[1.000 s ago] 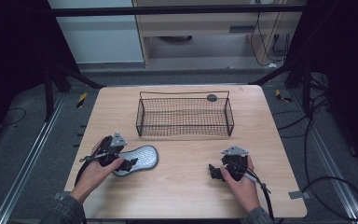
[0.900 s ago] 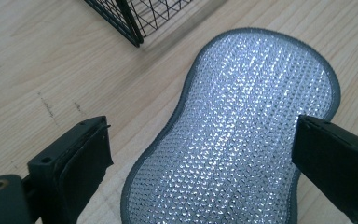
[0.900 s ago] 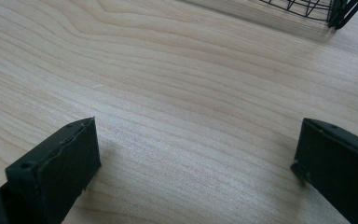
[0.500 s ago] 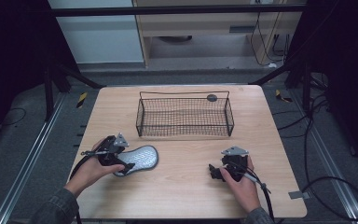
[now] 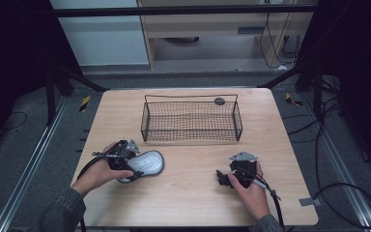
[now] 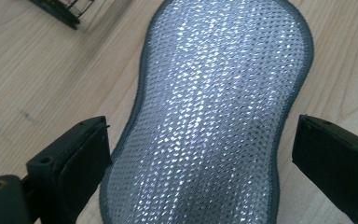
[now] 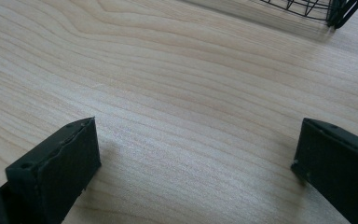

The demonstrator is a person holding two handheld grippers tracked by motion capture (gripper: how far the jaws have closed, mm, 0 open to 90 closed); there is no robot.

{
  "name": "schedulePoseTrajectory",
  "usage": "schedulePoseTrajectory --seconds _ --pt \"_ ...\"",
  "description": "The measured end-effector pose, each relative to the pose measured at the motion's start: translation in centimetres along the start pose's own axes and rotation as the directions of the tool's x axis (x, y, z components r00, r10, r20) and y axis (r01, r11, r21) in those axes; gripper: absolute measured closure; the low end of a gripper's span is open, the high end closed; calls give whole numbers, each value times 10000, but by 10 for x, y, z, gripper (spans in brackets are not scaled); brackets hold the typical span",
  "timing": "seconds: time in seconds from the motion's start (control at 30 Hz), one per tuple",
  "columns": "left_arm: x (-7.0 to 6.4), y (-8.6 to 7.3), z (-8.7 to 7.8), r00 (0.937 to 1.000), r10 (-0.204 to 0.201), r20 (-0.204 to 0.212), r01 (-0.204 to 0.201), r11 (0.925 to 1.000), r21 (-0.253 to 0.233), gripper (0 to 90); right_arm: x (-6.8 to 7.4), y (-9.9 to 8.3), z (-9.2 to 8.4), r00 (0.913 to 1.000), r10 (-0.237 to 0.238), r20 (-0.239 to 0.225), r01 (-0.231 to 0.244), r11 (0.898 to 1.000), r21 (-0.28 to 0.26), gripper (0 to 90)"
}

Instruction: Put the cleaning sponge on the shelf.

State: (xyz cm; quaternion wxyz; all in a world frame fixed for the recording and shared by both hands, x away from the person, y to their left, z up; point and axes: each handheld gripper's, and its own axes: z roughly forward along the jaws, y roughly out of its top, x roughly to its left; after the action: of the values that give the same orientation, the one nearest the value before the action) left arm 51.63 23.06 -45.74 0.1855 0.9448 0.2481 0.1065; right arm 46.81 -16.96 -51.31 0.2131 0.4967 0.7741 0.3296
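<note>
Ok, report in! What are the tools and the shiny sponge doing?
Left tool open, jaws either side of silver sponge. Right tool open over bare table. Nothing blocking wire basket.

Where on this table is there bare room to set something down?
Bare wood lies between the silver scrubbing pad and the right gripper, in front of the wire basket, and beside the basket's two ends. Table behind the basket is narrow, with a dark disc. It is crowded at the left gripper, open astride the pad.
</note>
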Motion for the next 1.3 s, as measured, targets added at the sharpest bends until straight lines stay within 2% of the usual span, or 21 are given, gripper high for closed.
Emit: schedulePoseTrajectory --seconds 0.03,0.17,0.4,0.77,1.23,1.3 --pt "-1 4 3 9998 200 -12 -200 9996 186 35 0 0 0 10000 52 -42 -52 10000 21 4" --pt "-2 8 8 9993 361 -27 -360 9989 286 36 0 0 0 10000 -24 -21 24 10000 0 4" --pt "-1 9 13 9987 496 104 -501 9975 499 37 0 0 0 10000 -37 -34 37 10000 -2 4" --pt "2 13 13 9980 595 227 -605 9972 439 36 -1 0 0 10000 -73 -56 73 10000 0 4" --pt "3 15 15 9952 880 418 -910 9931 739 36 -1 0 0 9999 -76 -68 76 10000 3 4" --pt "3 17 15 9939 1032 389 -1064 9901 917 37 -1 0 0 10000 -74 -66 74 10000 -1 4"
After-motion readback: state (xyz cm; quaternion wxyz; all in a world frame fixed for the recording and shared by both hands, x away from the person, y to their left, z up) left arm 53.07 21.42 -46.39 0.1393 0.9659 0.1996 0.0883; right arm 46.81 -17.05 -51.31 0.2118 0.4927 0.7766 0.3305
